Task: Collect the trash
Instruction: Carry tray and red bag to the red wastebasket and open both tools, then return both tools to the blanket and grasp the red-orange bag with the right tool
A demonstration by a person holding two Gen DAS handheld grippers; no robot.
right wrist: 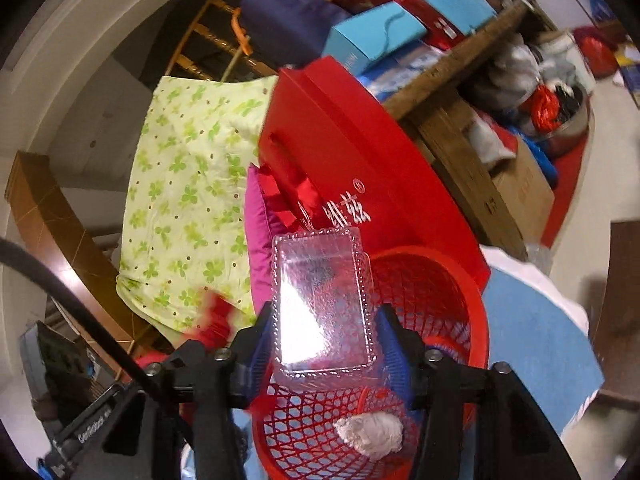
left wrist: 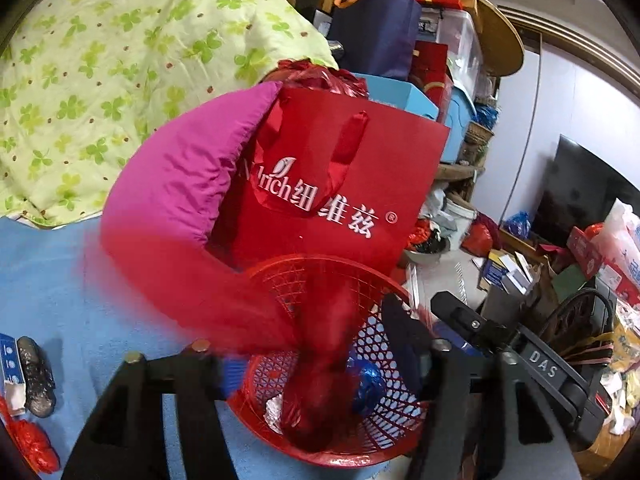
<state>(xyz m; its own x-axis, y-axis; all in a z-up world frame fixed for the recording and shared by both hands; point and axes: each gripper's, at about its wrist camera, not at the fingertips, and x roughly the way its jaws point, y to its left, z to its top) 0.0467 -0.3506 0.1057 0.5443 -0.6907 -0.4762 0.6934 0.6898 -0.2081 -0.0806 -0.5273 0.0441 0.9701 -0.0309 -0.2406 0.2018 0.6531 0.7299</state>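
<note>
A red mesh basket [left wrist: 394,354] [right wrist: 478,312] stands on a blue cloth, right under both grippers. My left gripper [left wrist: 320,360] is open over it, and a blurred red plastic bag [left wrist: 320,392] drops free between its fingers into the basket. Crumpled white paper [left wrist: 274,408] [right wrist: 370,434] and blue foil [left wrist: 368,384] lie inside. My right gripper [right wrist: 324,344] holds a clear plastic clamshell box [right wrist: 324,300] above the basket's mouth, with the box's rims against both blue pads. The right tool's black body [left wrist: 540,364] shows at the basket's right.
A red gift bag [left wrist: 340,184] [right wrist: 360,152] and a pink cushion [left wrist: 180,168] lean just behind the basket, with a green clover quilt [left wrist: 100,80] beyond. A dark wrapped lump [left wrist: 36,376] and red plastic [left wrist: 32,440] lie on the blue cloth [left wrist: 60,280]. Cluttered shelves stand to the right.
</note>
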